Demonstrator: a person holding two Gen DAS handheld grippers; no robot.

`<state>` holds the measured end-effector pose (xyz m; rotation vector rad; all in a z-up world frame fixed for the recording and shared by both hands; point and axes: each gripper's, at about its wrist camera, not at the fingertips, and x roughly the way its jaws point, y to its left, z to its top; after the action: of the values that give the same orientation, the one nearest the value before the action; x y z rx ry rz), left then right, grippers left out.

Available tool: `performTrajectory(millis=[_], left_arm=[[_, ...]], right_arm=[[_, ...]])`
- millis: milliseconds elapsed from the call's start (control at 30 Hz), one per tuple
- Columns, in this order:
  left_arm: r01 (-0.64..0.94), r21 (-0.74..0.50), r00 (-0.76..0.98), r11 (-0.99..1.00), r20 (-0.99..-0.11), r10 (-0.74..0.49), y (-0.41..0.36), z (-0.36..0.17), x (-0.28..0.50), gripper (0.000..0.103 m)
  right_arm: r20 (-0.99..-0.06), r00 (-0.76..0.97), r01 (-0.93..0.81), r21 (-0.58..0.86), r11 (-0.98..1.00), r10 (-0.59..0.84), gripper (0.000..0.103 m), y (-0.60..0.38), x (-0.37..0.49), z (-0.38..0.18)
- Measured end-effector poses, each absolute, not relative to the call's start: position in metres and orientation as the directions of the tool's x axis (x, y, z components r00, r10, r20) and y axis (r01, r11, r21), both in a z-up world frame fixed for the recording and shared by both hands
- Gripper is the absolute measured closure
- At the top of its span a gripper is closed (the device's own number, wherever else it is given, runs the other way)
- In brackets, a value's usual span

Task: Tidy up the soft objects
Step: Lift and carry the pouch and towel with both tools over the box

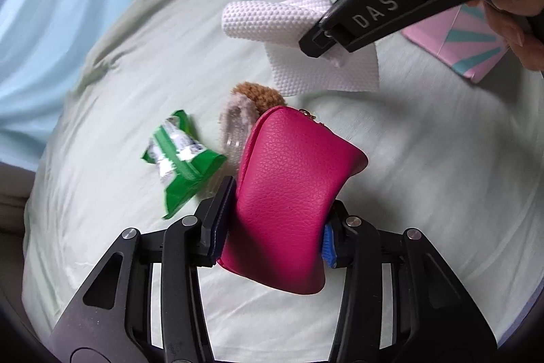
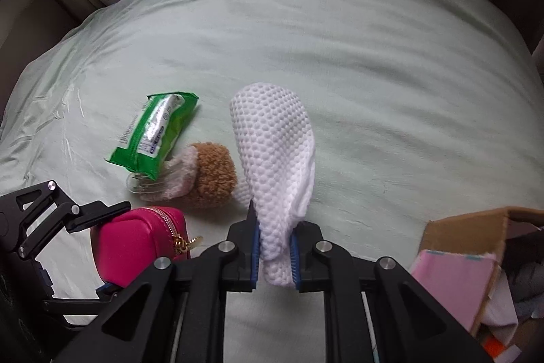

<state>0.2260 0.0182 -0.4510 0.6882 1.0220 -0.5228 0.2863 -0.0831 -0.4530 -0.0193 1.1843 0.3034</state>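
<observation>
Magenta leather pouch (image 1: 289, 199) sits clamped in your left claw (image 1: 272, 227), white dimpled cloth (image 2: 278, 165) pinched in your right claw (image 2: 274, 256), both clear of the bed (image 2: 374, 73), with the cardboard box (image 2: 476, 227) nearest your right hand.

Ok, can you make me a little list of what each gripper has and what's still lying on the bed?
left gripper: shut on the pink pouch, lifted off the bed
right gripper: shut on the white cloth
on the bed sheet: green packet; fuzzy brown and pink toy, with the packet's end lying over it
at the right edge: cardboard box with a pink sheet inside
</observation>
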Motion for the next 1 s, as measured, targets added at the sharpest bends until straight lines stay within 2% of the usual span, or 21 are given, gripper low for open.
performTrajectory(millis=[533, 733, 1000], left_arm=[[0.606, 0.305, 0.569, 0.735, -0.812, -0.132, 0.033, -0.303, 0.174, 0.063], [0.596, 0.318, 0.613, 0.737, -0.774, -0.161, 0.014, -0.252, 0.157, 0.063], [0.557, 0.311, 0.646, 0.770, -0.745, -0.166, -0.032, -0.204, 0.146, 0.063]], right_arm=[[-0.836, 0.513, -0.149, 0.135, 0.980, 0.194, 0.090, -0.095, 0.195, -0.303], [-0.790, 0.587, -0.111, 0.140, 0.984, 0.178, 0.090, -0.113, 0.162, -0.251], [-0.751, 0.645, -0.075, 0.125, 0.989, 0.144, 0.090, -0.165, 0.130, -0.210]])
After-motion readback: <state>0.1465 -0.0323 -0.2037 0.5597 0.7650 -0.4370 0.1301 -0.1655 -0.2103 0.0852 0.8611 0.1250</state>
